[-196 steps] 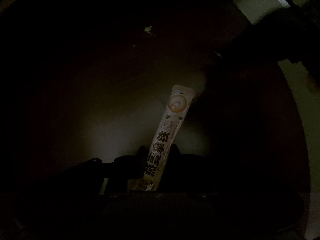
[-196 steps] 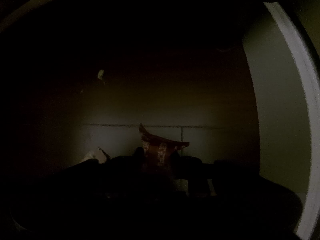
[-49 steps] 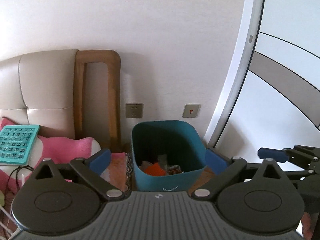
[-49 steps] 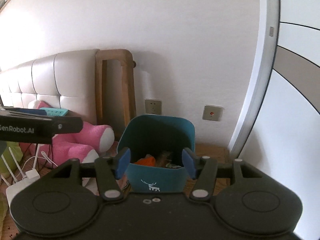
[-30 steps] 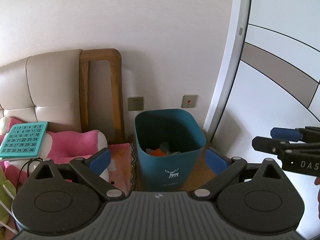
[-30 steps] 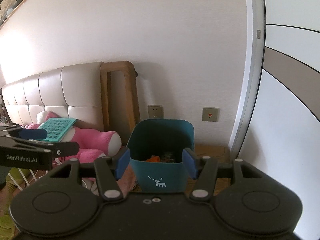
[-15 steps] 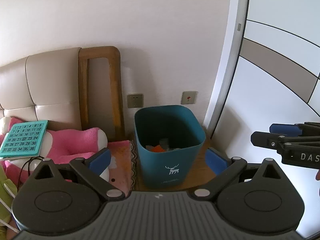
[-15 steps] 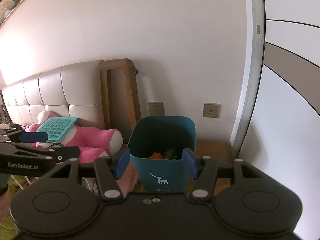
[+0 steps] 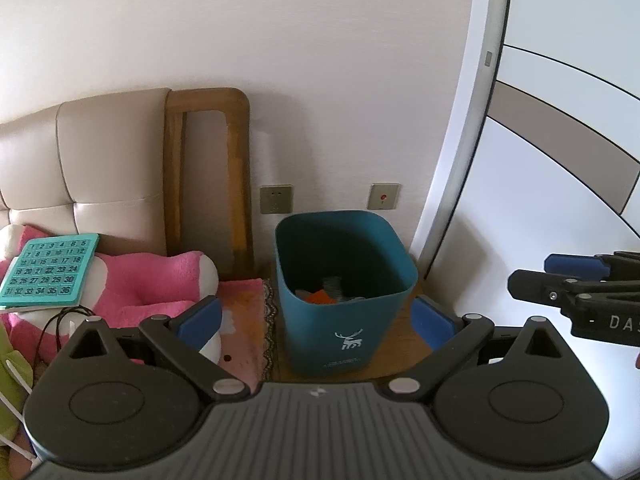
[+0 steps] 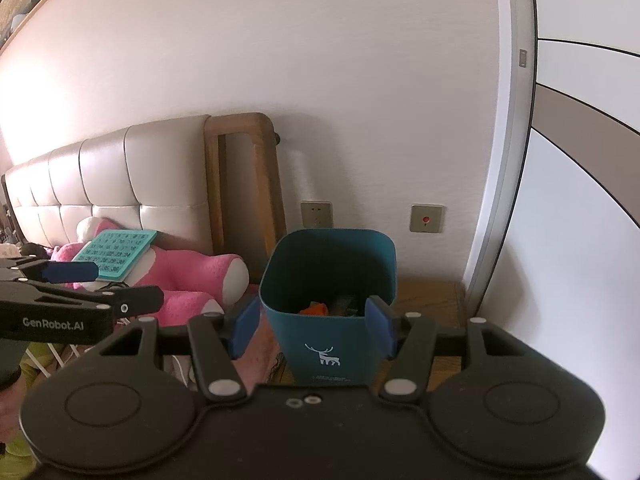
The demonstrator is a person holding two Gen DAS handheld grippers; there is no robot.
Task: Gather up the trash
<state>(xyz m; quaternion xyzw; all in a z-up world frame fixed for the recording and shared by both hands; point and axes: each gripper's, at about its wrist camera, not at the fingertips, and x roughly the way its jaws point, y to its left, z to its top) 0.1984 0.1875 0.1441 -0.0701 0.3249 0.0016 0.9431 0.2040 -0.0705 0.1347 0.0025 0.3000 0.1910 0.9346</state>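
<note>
A teal bin (image 9: 340, 276) (image 10: 332, 300) with a white deer print stands on the floor against the wall, holding orange and grey trash (image 9: 320, 296) (image 10: 316, 309). My left gripper (image 9: 316, 316) hangs open in front of it, blue pads wide apart, nothing between them. In the right wrist view my right gripper (image 10: 314, 326) is open too, empty, its pads framing the bin from a distance. Each gripper shows at the edge of the other's view: the right gripper (image 9: 568, 276), the left gripper (image 10: 92, 284).
A pink plush toy (image 9: 140, 284) with a teal number board (image 9: 48, 272) lies left of the bin, by a padded headboard (image 9: 80, 184) and a wooden frame (image 9: 208, 176). A pink lace-edged mat (image 9: 248, 320) covers the floor. A white door frame (image 9: 464, 160) rises at the right.
The dark inside of the bin, with a wrapper in each gripper, gave way to the lit room. Both grippers now stand back from the bin, open and empty. Over the last second the view hardly shifted.
</note>
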